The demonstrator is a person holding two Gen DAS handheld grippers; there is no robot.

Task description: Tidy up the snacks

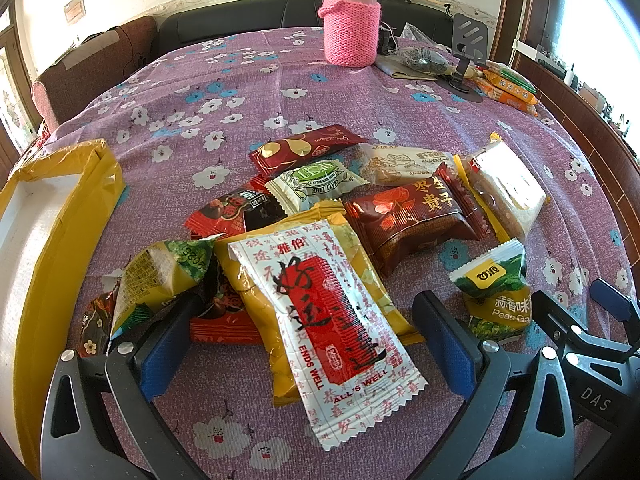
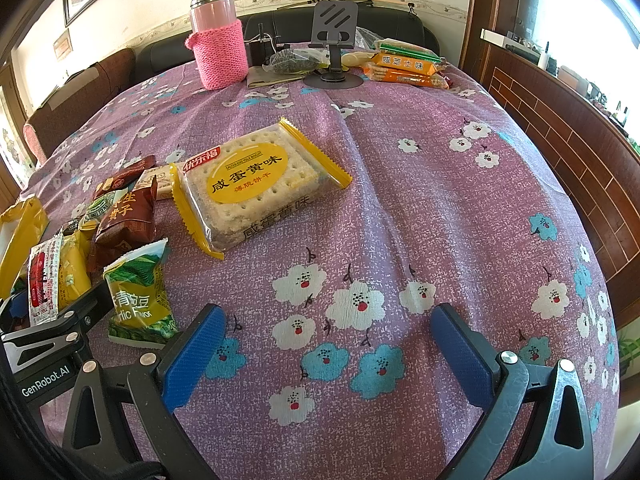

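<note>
A pile of snack packets lies on the purple flowered tablecloth (image 1: pixel 224 92). My left gripper (image 1: pixel 308 336) is open, its fingers on either side of a white and red packet (image 1: pixel 332 320) that lies on a yellow packet (image 1: pixel 256 280). A green peas packet (image 1: pixel 496 300) lies just right of it, a brown packet (image 1: pixel 412 224) beyond. A yellow box (image 1: pixel 36 240) stands open at the left. My right gripper (image 2: pixel 328 336) is open and empty over bare cloth. A cracker packet (image 2: pixel 256 184) lies ahead of it; the peas packet (image 2: pixel 140 296) is at its left.
A pink flask in a knitted sleeve (image 1: pixel 352 16) stands at the table's far side, with a phone stand (image 2: pixel 334 40), a bag of seeds (image 2: pixel 296 60) and orange biscuit packs (image 2: pixel 404 66) near it. A sofa runs behind the table; a brick-patterned wall is on the right.
</note>
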